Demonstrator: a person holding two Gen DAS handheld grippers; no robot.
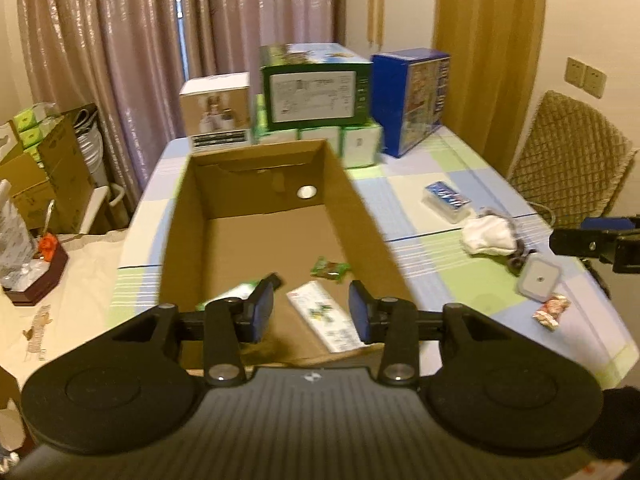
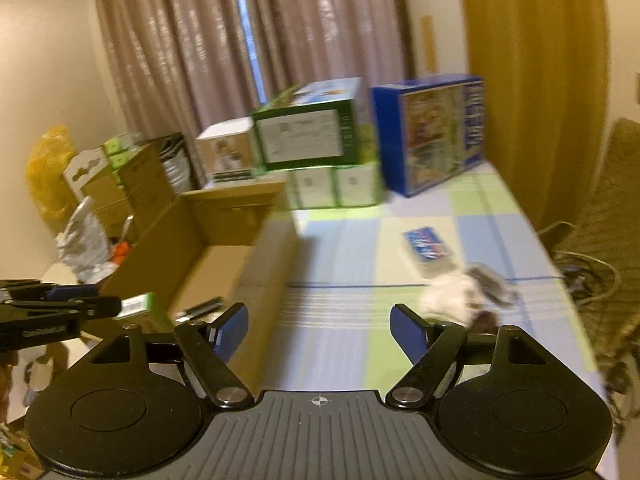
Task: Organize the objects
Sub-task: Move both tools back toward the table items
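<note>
An open cardboard box (image 1: 182, 240) stands on the checked tablecloth. On its floor lie a green snack packet (image 1: 330, 270), a flat white packet (image 1: 324, 316) and a green-and-white carton (image 1: 230, 294), partly hidden by my left finger. My left gripper (image 1: 311, 312) hangs open above the box's near end and holds nothing. My right gripper (image 2: 320, 334) is open and empty over the cloth, right of the box wall (image 2: 264, 272). Beyond it lie a blue tissue pack (image 2: 426, 244) and a white cloth (image 2: 452, 296). A white square container (image 1: 540, 280) and a red packet (image 1: 552, 312) lie near the table's right edge.
Green (image 1: 316, 88), blue (image 1: 412, 100) and white (image 1: 216, 112) cartons are stacked at the table's far end. A padded chair (image 1: 572, 160) stands to the right. Cardboard boxes (image 1: 40, 168) and clutter sit on the left. Curtains hang behind.
</note>
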